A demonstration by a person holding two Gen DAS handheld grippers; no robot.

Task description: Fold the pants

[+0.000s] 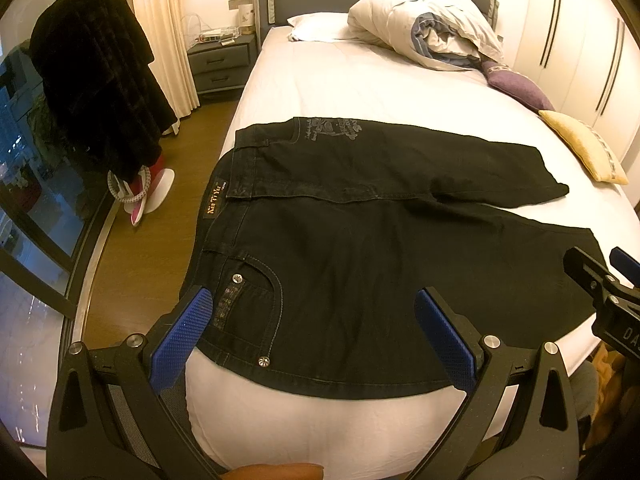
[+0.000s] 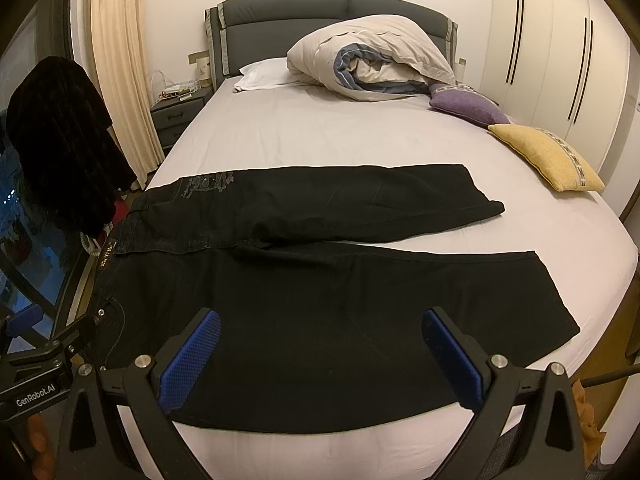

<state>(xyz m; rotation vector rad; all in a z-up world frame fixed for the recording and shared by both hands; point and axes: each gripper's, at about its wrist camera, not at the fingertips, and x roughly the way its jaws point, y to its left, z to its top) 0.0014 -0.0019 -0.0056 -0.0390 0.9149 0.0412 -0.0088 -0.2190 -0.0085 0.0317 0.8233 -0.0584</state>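
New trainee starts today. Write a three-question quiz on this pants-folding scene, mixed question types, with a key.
1. True or false: the left gripper is shut on the black pants.
2. Which end of the pants lies toward the window: A waistband, B leg hems?
3. Fill in: beside the purple cushion lies a ___ cushion.

Key: 1 false, both grippers are open; 2 A; 3 yellow.
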